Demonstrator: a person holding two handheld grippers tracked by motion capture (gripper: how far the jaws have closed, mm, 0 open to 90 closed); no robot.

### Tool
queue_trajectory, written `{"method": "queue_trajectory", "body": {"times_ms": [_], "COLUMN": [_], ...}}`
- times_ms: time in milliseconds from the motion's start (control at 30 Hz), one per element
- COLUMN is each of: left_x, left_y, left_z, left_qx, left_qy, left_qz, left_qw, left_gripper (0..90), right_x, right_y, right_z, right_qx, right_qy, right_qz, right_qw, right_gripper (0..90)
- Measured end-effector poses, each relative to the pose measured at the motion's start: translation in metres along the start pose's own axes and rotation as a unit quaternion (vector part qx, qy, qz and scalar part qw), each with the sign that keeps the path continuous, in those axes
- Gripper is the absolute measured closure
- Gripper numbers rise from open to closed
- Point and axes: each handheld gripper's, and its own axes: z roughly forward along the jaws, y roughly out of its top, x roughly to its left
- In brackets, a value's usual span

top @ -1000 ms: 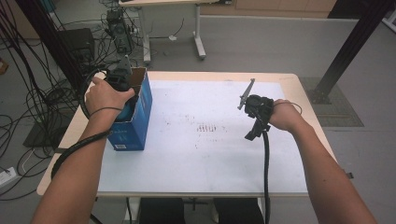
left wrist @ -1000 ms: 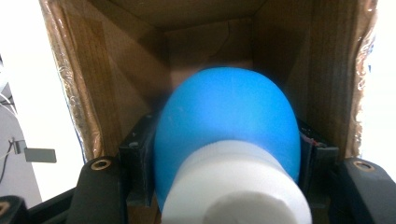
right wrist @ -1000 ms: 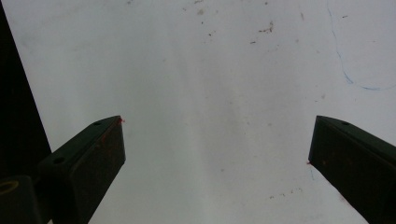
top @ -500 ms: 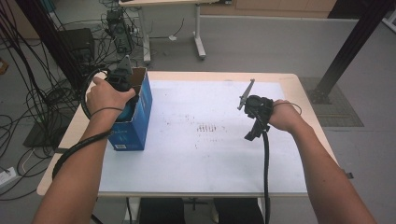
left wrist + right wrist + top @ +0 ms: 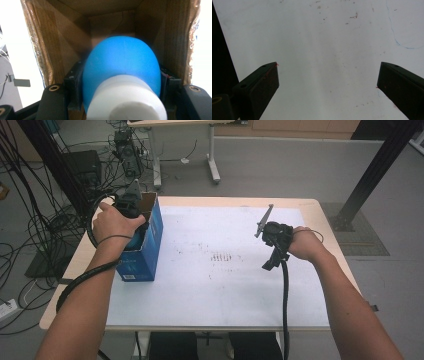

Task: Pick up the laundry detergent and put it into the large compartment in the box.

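Nothing's really budged in the last second. Left gripper [image 5: 131, 206], upper left of the high view, stays clamped on the blue bottle [image 5: 121, 65] inside the cardboard box [image 5: 150, 237]. Right gripper [image 5: 327, 82] hangs wide open, empty, mid-right.

Blue rounded plastic bottle [image 5: 122, 65]: smooth, matt, with white plastic cap [image 5: 127, 100]. Blue cardboard box [image 5: 142, 251]: raw brown inside, glossy tape on edges. White table sheet [image 5: 215, 270]: matt, speckled. Black matt plastic right gripper [image 5: 327, 82].
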Motion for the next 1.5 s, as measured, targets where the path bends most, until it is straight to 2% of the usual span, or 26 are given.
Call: {"method": "queue_trajectory", "body": {"times_ms": [1500], "left_x": [0.0017], "left_y": [0.0008], "left_z": [0.0001], "left_qx": [0.001], "left_qy": [-0.002], "left_qz": [-0.001], "left_qw": [1.0], "left_gripper": [37.5], "right_x": [-0.0006], "right_y": [-0.0023], "right_z": [0.0027], "right_qx": [-0.005], "right_qy": [0.002], "right_qz": [0.001], "right_qw": [1.0], "right_gripper": [3.9]}}
